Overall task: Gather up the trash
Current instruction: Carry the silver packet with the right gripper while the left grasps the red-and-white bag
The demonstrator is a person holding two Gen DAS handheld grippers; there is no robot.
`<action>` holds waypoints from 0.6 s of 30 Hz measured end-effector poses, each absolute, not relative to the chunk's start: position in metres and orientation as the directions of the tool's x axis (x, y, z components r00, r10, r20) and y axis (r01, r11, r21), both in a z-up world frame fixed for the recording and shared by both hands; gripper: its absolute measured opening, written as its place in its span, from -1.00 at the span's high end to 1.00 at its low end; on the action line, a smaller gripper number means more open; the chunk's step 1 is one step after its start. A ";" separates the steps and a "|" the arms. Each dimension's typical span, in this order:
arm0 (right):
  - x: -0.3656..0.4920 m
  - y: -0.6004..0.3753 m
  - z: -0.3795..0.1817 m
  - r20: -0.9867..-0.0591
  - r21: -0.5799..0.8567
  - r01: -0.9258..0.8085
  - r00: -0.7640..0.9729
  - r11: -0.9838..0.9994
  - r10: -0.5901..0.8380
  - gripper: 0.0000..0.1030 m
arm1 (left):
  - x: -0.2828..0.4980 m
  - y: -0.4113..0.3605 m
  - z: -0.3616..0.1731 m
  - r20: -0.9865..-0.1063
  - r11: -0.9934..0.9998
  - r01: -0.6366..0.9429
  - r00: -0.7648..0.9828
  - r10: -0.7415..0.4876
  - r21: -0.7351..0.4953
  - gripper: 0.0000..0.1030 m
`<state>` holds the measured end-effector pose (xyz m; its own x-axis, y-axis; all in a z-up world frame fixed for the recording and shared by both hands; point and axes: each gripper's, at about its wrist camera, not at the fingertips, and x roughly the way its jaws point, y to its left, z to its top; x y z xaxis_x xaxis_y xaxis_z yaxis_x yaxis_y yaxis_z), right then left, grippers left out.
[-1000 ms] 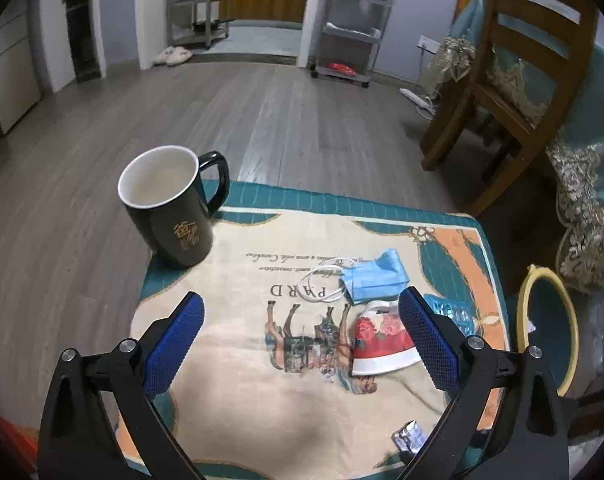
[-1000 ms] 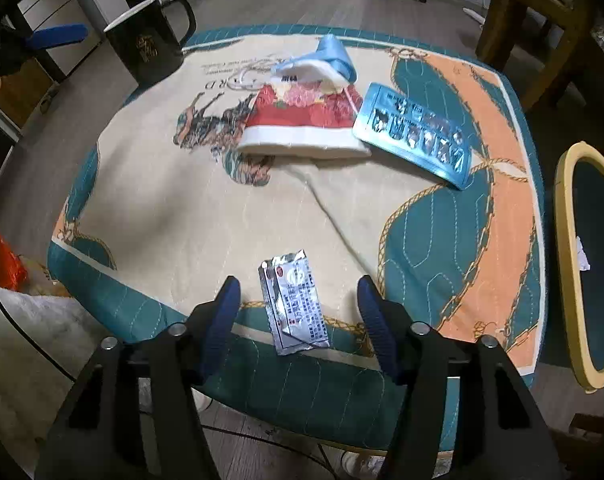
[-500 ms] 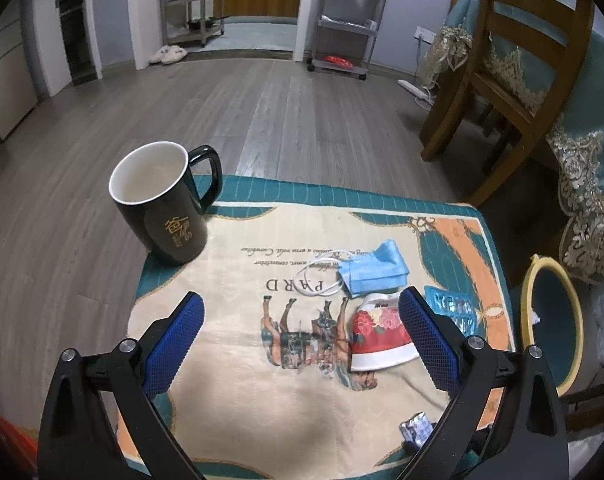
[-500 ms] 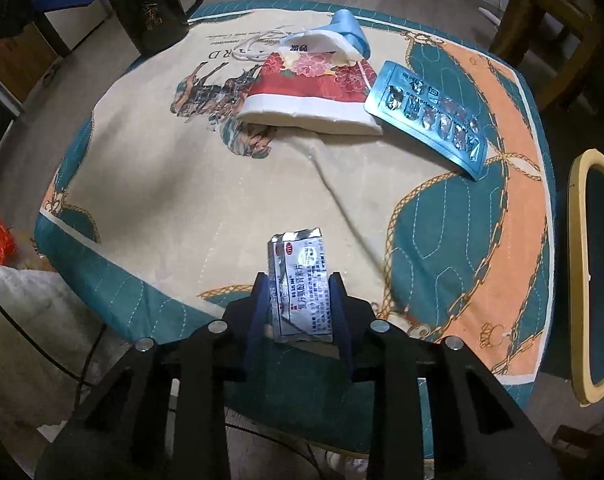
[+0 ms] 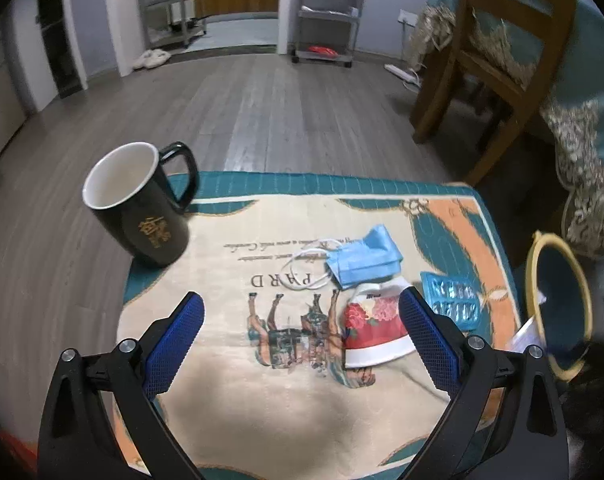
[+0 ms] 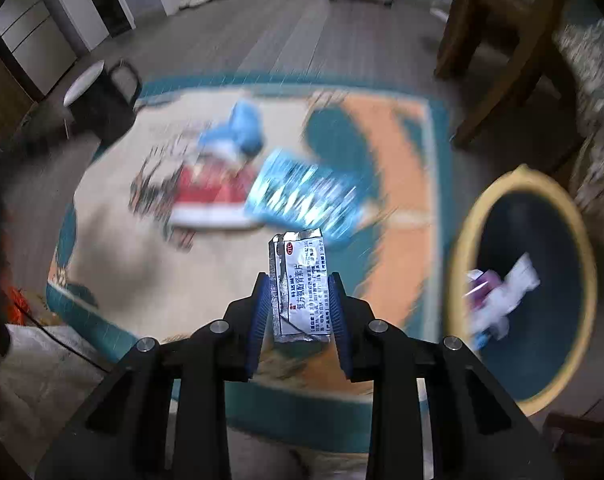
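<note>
The silver foil sachet [image 6: 298, 284], lying flat on the cloth near the table's front edge a second ago, is now lifted clear of it and carried toward the bin side, and the scene behind it is smeared with motion blur. The sachet is clamped upright between the blue pads of the right gripper [image 6: 299, 300], its printed face turned to the camera and its upper part standing out above the fingertips. To the right, the yellow-rimmed bin [image 6: 462, 240] is seen with a dark teal inside, and some white and purple scraps [image 6: 498, 296] are lying in it already.

Over on the left wrist view, the left gripper [image 5: 302, 336] is held above the patterned tablecloth [image 5: 230, 408] with its jaws spread wide and nothing between them. Beyond its pads, three pieces of trash are left on the cloth: a folded blue face mask [image 5: 364, 260] with white ear loops, a red-and-white floral wrapper [image 5: 372, 330] just in front of the mask, and a blue blister pack [image 5: 450, 300] close beside the wrapper on its right. A black mug [image 5: 142, 208] with a white inside is standing upright at the far left corner, well apart from the trash. A wooden chair [image 5: 498, 68] is seen past the table.
</note>
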<state>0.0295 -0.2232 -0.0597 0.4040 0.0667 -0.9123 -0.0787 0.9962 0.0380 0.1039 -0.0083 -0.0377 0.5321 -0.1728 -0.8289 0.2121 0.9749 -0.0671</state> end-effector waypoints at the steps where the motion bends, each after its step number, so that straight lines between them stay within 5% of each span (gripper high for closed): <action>1: 0.032 -0.230 -0.050 -0.907 0.033 -0.083 0.417 0.996 0.065 0.44 | 0.105 -0.011 -0.041 -0.833 0.973 0.224 0.525 -0.175 -0.062 -0.88; 8: 0.044 -0.280 -0.021 -0.874 -0.002 -0.048 0.486 0.999 0.021 0.44 | 0.108 -0.041 -0.064 -0.850 0.941 0.333 0.480 -0.216 -0.051 -0.88; 18: 0.050 -0.304 -0.029 -0.865 0.149 -0.008 0.483 0.989 0.134 0.43 | 0.125 -0.084 -0.104 -0.865 0.930 0.352 0.429 -0.262 -0.107 -0.88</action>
